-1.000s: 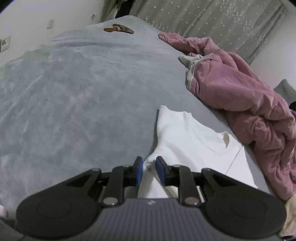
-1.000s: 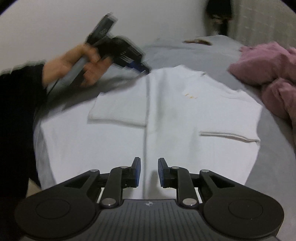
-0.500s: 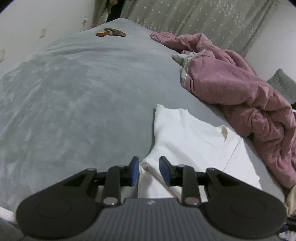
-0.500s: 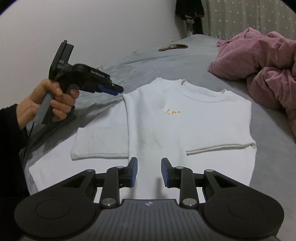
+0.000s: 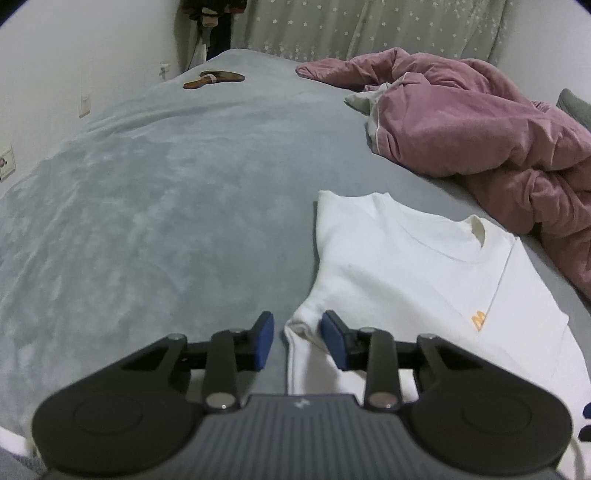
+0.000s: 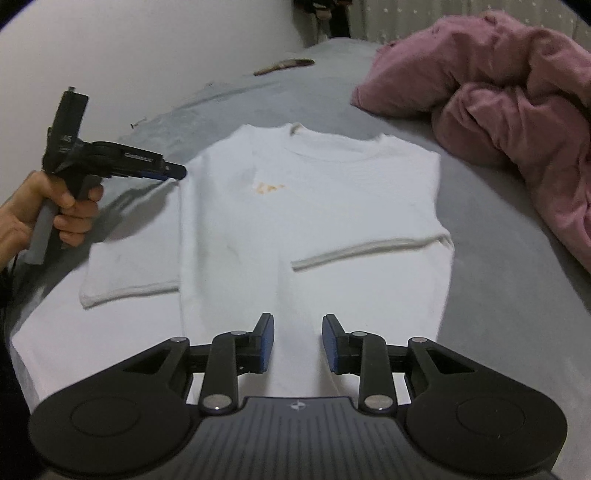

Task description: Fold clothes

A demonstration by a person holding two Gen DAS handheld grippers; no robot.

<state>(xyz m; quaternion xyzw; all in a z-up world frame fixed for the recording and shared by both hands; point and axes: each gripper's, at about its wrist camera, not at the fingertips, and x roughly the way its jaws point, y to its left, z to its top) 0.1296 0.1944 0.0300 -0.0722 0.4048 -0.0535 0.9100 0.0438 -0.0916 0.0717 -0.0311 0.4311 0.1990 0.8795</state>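
White tee (image 6: 314, 206) lies flat on the grey bed (image 5: 166, 206), collar toward the far wall, long axis running away from the right tongs (image 6: 297, 343). Both sleeves are folded in. Right tongs hover over the hem, slightly apart, nothing in them. Left tongs (image 5: 297, 339) are opening; a bunched fold at the shirt's left edge sits loose between them. Pink blanket (image 5: 480, 136) heaped on the right, starry curtain (image 5: 369, 29) behind.

An orange letter "M" is showing on the white shirt (image 5: 424, 266), right of the left jaws; print on the left gripper (image 6: 173, 171) is staying illegible.
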